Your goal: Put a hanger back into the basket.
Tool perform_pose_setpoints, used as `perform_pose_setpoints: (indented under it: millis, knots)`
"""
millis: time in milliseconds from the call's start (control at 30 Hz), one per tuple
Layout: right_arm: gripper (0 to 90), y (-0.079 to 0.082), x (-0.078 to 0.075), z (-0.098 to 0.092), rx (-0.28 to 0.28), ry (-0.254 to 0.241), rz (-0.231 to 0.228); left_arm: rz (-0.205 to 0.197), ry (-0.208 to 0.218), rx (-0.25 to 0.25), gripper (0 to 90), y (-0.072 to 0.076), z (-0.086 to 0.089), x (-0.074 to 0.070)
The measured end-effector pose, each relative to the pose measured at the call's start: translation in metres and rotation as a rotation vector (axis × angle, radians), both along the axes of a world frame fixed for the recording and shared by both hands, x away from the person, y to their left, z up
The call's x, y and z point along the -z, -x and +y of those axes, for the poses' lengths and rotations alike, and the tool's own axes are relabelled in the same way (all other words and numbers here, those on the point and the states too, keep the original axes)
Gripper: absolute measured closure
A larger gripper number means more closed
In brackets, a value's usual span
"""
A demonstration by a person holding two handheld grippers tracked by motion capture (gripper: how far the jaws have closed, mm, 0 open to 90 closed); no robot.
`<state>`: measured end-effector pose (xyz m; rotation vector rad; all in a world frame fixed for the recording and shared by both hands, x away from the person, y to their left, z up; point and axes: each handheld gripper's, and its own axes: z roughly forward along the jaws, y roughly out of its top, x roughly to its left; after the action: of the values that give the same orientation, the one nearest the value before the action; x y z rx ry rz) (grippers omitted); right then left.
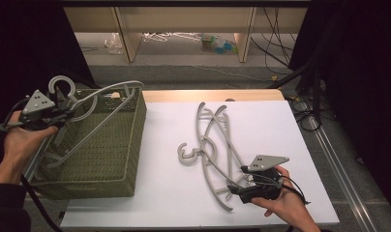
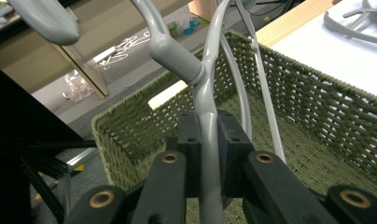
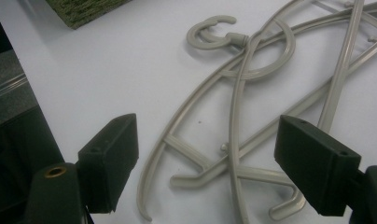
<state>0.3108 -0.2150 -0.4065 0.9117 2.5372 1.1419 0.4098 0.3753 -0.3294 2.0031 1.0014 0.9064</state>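
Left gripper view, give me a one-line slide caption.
Left gripper shut on a grey hanger, held over the green woven basket.

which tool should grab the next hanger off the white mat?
Right. The right tool hangs open directly over the hanger pile on the mat. The left tool is shut on a hanger above the green basket.

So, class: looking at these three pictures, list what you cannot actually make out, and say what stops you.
- How many hangers are in the pile: they overlap, and the right gripper covers their ends in the high view.
- The held hanger, left gripper view: its hook is cut off by the top edge.
- The basket floor: partly hidden by the left gripper.
- The litter on the far floor: too small to identify.
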Motion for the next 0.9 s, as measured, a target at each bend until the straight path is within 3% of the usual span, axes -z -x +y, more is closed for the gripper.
perform_pose_setpoints:
  millis: [167,333,600,667,733,767,900]
  knots:
    - [22.7,-0.001,0.001,0.000,-0.002,0.004,-0.003,0.028,-0.005,-0.021,81.4,0.000,0.008,0.011]
    - [22.7,-0.001,0.001,0.000,-0.005,0.006,0.000,0.031,0.018,-0.030,81.2,-0.001,0.009,0.015]
    - [23.0,0.000,0.001,0.000,-0.002,0.006,0.020,0.064,-0.013,-0.062,81.5,-0.007,0.011,0.019]
    - [23.0,0.000,0.002,0.000,-0.004,0.010,0.011,0.076,0.003,-0.086,81.3,-0.009,0.013,0.024]
    - [23.0,-0.001,0.002,0.000,-0.004,0.011,0.010,0.087,0.010,-0.076,81.3,-0.010,0.013,0.029]
    - [23.0,-0.001,0.002,0.000,-0.004,0.012,0.011,0.108,-0.037,-0.056,81.3,-0.011,0.015,0.029]
    - [23.1,-0.001,0.003,0.000,-0.005,0.014,0.012,0.128,-0.053,-0.051,80.9,-0.015,0.011,0.035]
